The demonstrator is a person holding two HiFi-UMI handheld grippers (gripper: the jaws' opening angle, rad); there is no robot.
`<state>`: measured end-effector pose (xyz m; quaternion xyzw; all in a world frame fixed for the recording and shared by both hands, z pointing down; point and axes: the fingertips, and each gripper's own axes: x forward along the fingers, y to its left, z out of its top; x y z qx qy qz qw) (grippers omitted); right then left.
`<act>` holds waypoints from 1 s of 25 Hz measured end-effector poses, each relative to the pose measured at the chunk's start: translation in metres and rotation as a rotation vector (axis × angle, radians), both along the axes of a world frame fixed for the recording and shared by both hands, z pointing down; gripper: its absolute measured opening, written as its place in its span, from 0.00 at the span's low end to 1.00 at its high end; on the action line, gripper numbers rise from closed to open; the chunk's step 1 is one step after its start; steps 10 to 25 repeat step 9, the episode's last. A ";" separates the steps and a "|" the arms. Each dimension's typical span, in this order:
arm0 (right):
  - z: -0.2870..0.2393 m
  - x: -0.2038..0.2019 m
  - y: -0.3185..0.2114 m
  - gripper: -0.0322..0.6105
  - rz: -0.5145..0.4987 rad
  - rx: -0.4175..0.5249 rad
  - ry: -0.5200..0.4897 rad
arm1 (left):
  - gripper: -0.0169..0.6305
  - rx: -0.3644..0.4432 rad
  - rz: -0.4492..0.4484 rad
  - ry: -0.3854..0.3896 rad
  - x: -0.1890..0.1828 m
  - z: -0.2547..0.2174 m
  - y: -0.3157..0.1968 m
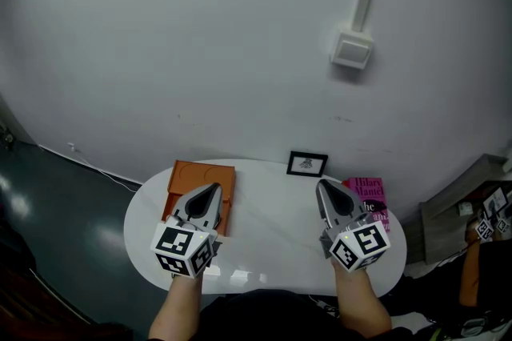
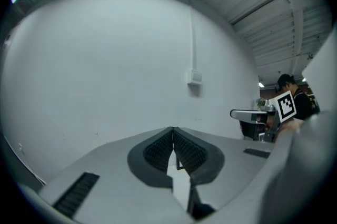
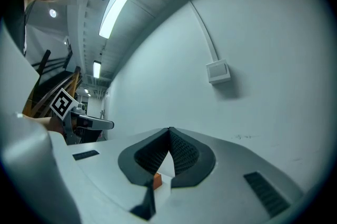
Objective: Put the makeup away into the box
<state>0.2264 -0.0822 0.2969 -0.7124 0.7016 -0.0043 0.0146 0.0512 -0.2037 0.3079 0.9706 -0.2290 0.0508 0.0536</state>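
An orange box lies on the left part of the white oval table. My left gripper hovers over the box, its jaws closed tip to tip with nothing between them. My right gripper hangs over the table's right side beside a pink book, also shut and empty. In the right gripper view a bit of the orange box shows below the pads. No makeup item shows in any view.
A small black picture frame stands at the table's back edge against the white wall. A wall junction box with a conduit sits higher up. Dark floor lies to the left, and a cluttered shelf stands at the far right.
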 end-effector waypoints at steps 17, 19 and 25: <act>0.002 -0.008 -0.004 0.11 -0.034 0.005 -0.016 | 0.05 0.025 -0.005 -0.001 0.002 -0.004 0.002; 0.002 -0.008 -0.004 0.11 -0.034 0.005 -0.016 | 0.05 0.025 -0.005 -0.001 0.002 -0.004 0.002; 0.002 -0.008 -0.004 0.11 -0.034 0.005 -0.016 | 0.05 0.025 -0.005 -0.001 0.002 -0.004 0.002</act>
